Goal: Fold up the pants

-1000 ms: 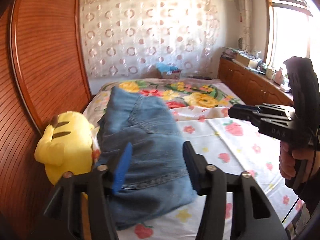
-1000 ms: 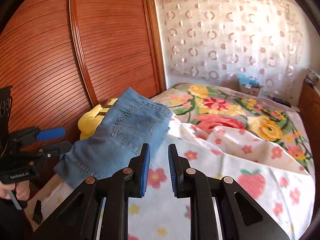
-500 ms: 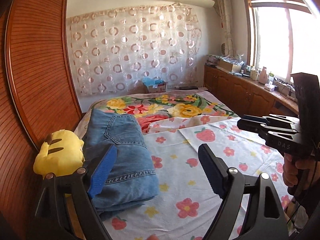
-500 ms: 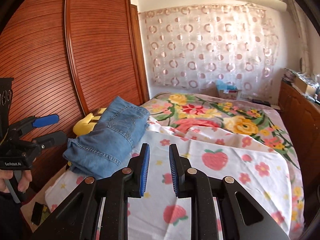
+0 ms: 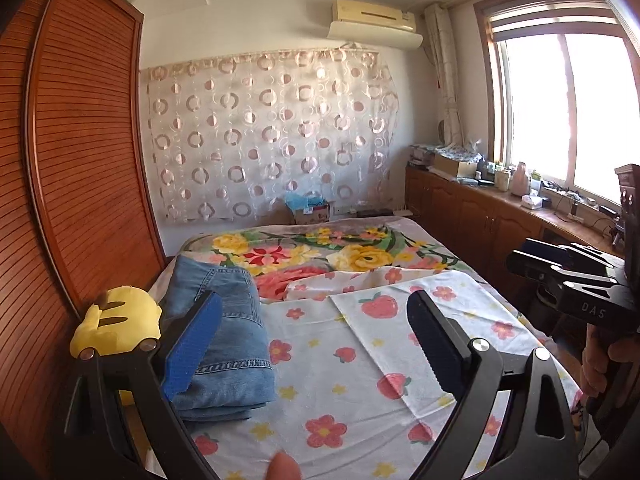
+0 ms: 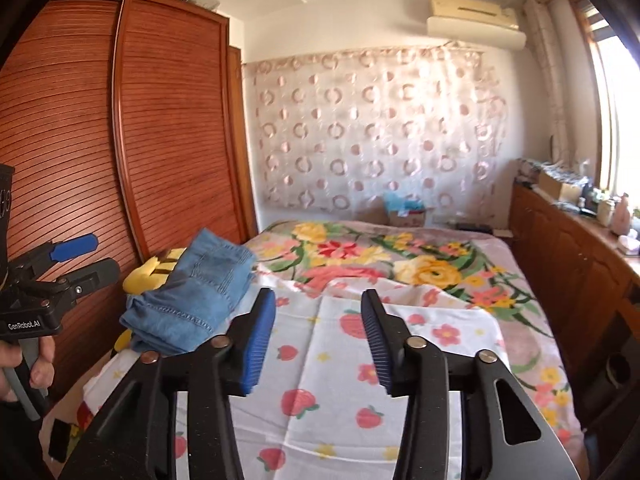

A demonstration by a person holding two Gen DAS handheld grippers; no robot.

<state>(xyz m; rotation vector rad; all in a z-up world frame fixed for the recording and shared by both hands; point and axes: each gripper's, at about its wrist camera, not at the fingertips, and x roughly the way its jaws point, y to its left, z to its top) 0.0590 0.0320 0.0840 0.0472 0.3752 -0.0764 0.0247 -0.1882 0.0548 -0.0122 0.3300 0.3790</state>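
Folded blue jeans [image 5: 224, 332] lie in a stack on the left side of the bed, next to a yellow plush toy [image 5: 116, 326]. In the right wrist view the jeans [image 6: 192, 300] sit left of and beyond the fingers. My left gripper [image 5: 316, 340] is back from the bed, its jaws opening wide, with nothing between them; its blue left pad overlaps the jeans only in the picture. The jaws of my right gripper [image 6: 318, 336] are opening over the flowered sheet and hold nothing. Each gripper appears in the other's view, held by a hand.
The bed [image 5: 360, 364] carries a white sheet with strawberries and flowers and a floral blanket [image 5: 320, 252] further back. A wooden wardrobe [image 6: 120, 140] runs along the left. A low cabinet [image 5: 472, 208] with clutter stands under the window at right. A cardboard box [image 5: 312, 210] sits beyond the bed.
Both grippers have pulled back from the bed and risen, so the jeans look smaller and farther. The left jaws spread wider, and the right jaws went from nearly shut to apart.
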